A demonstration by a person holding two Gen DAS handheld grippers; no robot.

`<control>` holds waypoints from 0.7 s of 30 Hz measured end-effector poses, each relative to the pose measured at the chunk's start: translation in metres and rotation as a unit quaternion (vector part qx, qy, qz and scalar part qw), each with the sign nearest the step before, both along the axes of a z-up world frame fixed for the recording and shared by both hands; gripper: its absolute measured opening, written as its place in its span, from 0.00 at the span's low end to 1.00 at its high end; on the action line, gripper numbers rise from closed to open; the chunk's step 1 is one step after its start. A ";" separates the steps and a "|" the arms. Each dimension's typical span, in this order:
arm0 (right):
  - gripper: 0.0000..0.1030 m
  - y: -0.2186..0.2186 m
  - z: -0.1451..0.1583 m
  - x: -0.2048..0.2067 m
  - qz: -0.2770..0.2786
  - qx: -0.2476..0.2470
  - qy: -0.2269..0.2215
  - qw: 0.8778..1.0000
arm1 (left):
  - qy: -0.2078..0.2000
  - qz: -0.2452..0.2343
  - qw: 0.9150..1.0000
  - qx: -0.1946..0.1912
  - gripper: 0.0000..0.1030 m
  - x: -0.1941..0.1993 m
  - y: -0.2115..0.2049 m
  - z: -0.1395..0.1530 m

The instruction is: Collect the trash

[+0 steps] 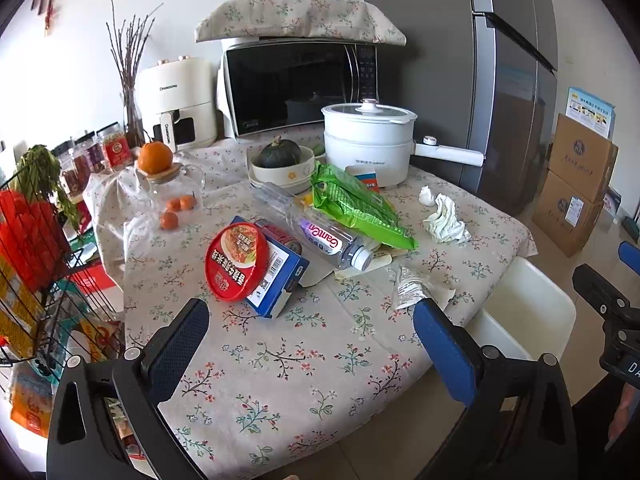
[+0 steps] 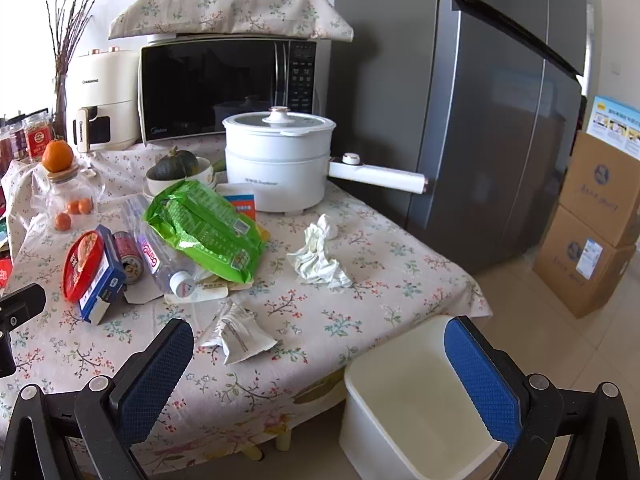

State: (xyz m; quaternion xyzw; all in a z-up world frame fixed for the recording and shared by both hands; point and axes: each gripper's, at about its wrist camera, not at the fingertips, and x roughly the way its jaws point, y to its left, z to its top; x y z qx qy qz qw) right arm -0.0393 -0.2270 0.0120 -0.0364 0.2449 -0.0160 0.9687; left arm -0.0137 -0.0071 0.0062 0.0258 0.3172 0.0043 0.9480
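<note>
Floral cloth covers the counter, a grey fridge behind it. Beside the counter's edge, by the right gripper's right finger, a white plastic bin stands with nothing visible inside. Ahead of both spread, unladen finger pairs lies the trash: a glossy green bag, a blue carton under a red round lid, a clear "Ganten" bottle, crumpled tissue and a torn white wrapper nearest the fingers. The left gripper hovers open too.
</note>
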 end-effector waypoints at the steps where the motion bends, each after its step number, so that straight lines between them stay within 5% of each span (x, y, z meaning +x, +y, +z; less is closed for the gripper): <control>1: 1.00 0.000 0.001 0.000 0.000 0.000 -0.001 1.000 | -0.001 0.001 1.000 -0.002 1.00 -0.001 0.000 -0.001; 21: 1.00 -0.001 0.001 -0.001 -0.003 0.002 -0.006 1.000 | 0.004 0.000 1.000 -0.003 1.00 -0.002 0.000 -0.004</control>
